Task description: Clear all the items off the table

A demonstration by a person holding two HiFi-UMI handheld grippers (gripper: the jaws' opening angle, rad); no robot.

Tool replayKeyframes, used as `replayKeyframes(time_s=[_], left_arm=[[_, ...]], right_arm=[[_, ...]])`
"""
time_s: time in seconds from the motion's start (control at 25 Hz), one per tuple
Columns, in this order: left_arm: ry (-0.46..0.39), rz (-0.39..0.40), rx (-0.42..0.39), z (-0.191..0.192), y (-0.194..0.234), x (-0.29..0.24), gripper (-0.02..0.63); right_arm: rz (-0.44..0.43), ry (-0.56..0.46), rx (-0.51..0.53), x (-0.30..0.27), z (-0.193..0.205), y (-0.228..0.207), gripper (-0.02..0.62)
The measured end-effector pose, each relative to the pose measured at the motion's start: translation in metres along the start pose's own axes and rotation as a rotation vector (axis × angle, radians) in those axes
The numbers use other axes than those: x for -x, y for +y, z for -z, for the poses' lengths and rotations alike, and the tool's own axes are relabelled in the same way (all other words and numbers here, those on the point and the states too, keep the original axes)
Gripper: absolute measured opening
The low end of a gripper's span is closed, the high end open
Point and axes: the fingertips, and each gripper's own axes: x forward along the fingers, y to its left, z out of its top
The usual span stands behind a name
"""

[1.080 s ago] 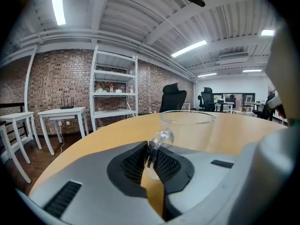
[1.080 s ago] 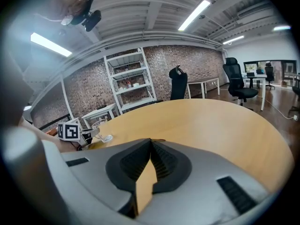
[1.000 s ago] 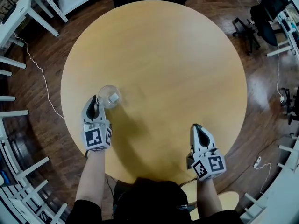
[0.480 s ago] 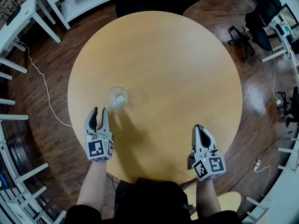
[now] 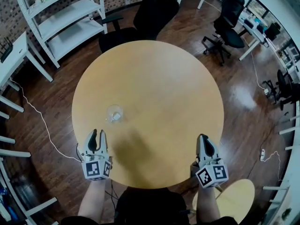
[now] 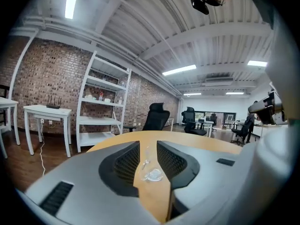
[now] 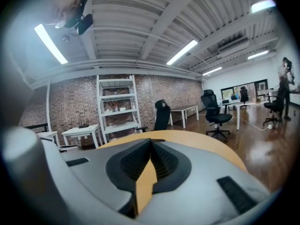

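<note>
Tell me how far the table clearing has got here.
Done: apart from one clear glass, the round table is bare. In hand: nothing. The left claw, whose jaws have just been opening, sits short of the glass and grips nothing. The right claw is shut and empty. Left: the glass has yet to be gripped and taken off the table.

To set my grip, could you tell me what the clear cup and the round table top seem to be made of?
The clear cup looks like glass or clear plastic, I cannot tell which: transparent, glossy, the table colour shows through. The table top looks like light wood or wood-look laminate: even tan, smooth, no strong glare.
</note>
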Motion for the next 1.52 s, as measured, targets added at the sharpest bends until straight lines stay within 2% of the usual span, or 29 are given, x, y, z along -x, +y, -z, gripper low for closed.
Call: replayKeyframes(time_s=[0.16,0.28,0.48,0.6,0.8,0.96,1.12,1.32,1.52], left_arm=[[-0.077,0.109,0.011,-0.031,-0.026,-0.007,0.101],[-0.114,0.198,0.029,-0.046,-0.061,-0.011,0.101],[-0.129,0.396,0.026,-0.060,-0.132,-0.009,0.083],[-0.130,0.458,0.043,-0.060,-0.168,-0.003,0.083],[-0.129,0.613,0.044,-0.055,-0.269,0.015,0.083],[-0.145,0.732,0.058,-0.062,-0.358,0.046,0.083],[-0.143,0.874,0.083,-0.066,-0.439,0.078,0.083],[-0.125,1.086,0.098,-0.066,-0.538,0.125,0.072],[-0.123,1.330,0.091,-0.064,-0.644,0.207,0.068]], right_arm=[[0.177,-0.118,0.023,0.064,-0.031,-0.036,0.005],[0.291,-0.244,-0.006,0.133,-0.046,-0.065,0.005],[0.490,-0.405,-0.067,0.257,-0.044,-0.097,0.005],[0.604,-0.462,-0.098,0.329,-0.033,-0.112,0.005],[0.798,-0.504,-0.128,0.451,0.003,-0.138,0.005],[0.907,-0.519,-0.156,0.537,0.027,-0.159,0.004],[1.008,-0.547,-0.125,0.600,0.036,-0.170,0.005],[1.138,-0.580,-0.118,0.668,0.059,-0.170,0.004],[1.279,-0.629,-0.168,0.762,0.104,-0.162,0.004]])
